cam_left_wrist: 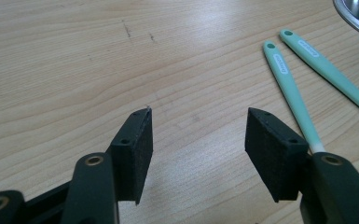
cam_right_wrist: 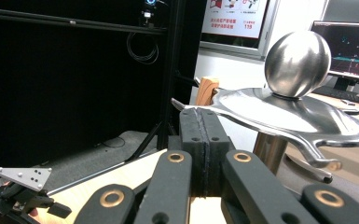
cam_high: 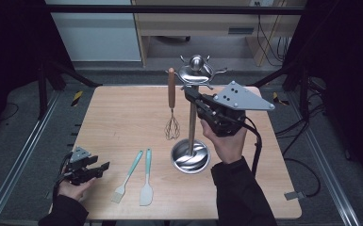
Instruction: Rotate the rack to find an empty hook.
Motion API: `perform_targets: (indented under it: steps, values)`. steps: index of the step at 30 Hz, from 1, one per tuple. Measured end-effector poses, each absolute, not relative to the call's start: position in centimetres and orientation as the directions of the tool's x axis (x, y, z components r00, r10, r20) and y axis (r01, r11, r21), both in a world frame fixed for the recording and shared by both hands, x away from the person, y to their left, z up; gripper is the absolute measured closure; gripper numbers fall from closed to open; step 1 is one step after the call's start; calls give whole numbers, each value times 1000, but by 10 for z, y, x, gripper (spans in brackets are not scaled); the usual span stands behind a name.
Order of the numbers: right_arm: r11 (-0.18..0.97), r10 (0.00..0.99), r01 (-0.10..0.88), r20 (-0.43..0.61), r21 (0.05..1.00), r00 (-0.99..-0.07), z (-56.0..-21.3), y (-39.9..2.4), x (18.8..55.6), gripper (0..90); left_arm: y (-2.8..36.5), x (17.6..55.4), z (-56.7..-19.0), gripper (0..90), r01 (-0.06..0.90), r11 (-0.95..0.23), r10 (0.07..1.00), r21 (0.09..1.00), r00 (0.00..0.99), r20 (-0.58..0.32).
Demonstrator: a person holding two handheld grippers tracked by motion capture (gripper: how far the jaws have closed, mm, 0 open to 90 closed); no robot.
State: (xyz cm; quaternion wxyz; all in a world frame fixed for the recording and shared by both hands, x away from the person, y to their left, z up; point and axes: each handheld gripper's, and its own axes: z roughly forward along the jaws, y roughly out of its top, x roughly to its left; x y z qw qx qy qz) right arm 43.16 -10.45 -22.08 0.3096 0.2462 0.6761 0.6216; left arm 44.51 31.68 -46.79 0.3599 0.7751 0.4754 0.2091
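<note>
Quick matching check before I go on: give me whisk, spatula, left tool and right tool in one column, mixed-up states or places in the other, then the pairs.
Column one:
1. whisk
2. spatula
3. left tool
4. right tool

Column two:
A. jaws open, low over bare table
B. hangs from the metal stand
C. jaws shut, raised beside the stand's top
D. lies flat beside the pastry brush

Pairs: 1-B, 2-D, 3-A, 4-C

Dim surroundings, evenly lit table, steel glare
</note>
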Motion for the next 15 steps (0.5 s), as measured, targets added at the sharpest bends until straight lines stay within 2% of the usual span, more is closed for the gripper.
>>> perform_targets:
  steps: [10, 15]
  values:
    - [112, 720, -48, -114, 993, -685, -223, -105, 429, 898, 317, 445, -468, 412, 581, -286, 889, 762, 458, -16]
    - [106, 720, -15, -87, 994, -689, -245, -116, 424, 797, 317, 445, -469, 423, 582, -293, 891, 758, 455, -5]
